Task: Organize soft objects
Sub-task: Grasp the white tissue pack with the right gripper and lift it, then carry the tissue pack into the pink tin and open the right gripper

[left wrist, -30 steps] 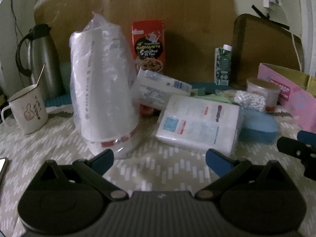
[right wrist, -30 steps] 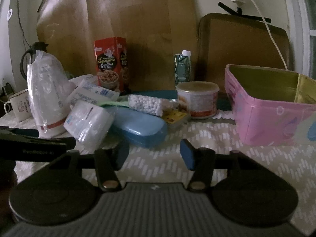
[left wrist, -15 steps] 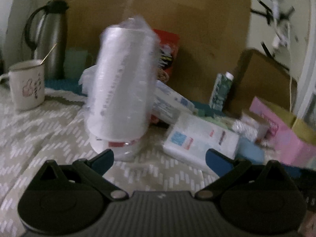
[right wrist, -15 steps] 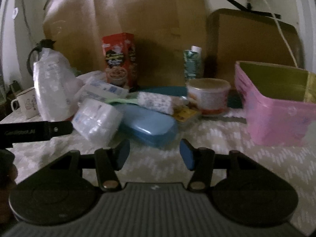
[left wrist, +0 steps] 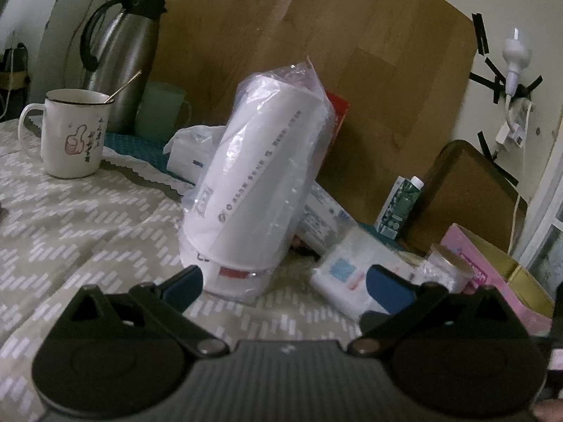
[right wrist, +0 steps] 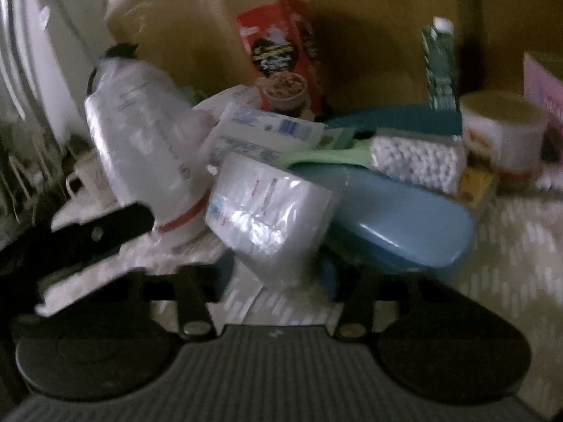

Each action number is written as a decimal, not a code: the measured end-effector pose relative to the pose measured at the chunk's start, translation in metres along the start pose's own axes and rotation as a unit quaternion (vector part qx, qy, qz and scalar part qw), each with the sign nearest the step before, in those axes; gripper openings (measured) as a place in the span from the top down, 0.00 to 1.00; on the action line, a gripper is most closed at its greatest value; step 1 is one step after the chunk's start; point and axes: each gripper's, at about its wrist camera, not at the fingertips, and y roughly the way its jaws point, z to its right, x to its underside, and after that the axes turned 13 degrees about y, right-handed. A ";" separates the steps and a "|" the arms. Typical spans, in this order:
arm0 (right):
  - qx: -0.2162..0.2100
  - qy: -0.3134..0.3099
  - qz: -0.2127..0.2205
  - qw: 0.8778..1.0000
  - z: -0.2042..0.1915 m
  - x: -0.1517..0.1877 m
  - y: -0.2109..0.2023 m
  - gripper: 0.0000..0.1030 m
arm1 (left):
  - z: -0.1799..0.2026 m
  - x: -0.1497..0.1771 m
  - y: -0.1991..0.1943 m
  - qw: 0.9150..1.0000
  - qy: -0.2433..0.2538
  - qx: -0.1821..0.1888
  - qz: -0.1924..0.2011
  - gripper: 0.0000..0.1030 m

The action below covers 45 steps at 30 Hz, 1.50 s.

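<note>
A soft pack of tissues (right wrist: 267,218) in clear wrap leans on a blue case (right wrist: 397,225). Its near end lies between the fingers of my right gripper (right wrist: 271,277), whose jaws are closing. The view is blurred and I see no pad pressing on the pack. The same tissue pack (left wrist: 352,274) sits just beyond the right finger of my left gripper (left wrist: 285,283), which is open and holds nothing. A bagged stack of white paper cups (left wrist: 260,176) stands tilted straight ahead of it. A white knitted bundle (right wrist: 415,161) rests on the case.
A mug (left wrist: 70,133), a steel flask (left wrist: 119,63) and a green cup (left wrist: 158,112) stand at the back left. A red box (right wrist: 281,59), a green carton (right wrist: 440,66), a lidded tub (right wrist: 499,140) and a pink box (left wrist: 492,274) crowd the back and right.
My right gripper has pushed forward and left up to the tissue pack, and its fingers have narrowed. My left gripper has rolled and shifted, still open, with the bagged cups now centred.
</note>
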 end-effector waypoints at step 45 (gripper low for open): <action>0.199 -0.001 0.299 0.933 0.151 -0.044 -0.176 0.66 | 0.328 -0.073 0.111 0.941 0.209 0.258 -0.066 0.25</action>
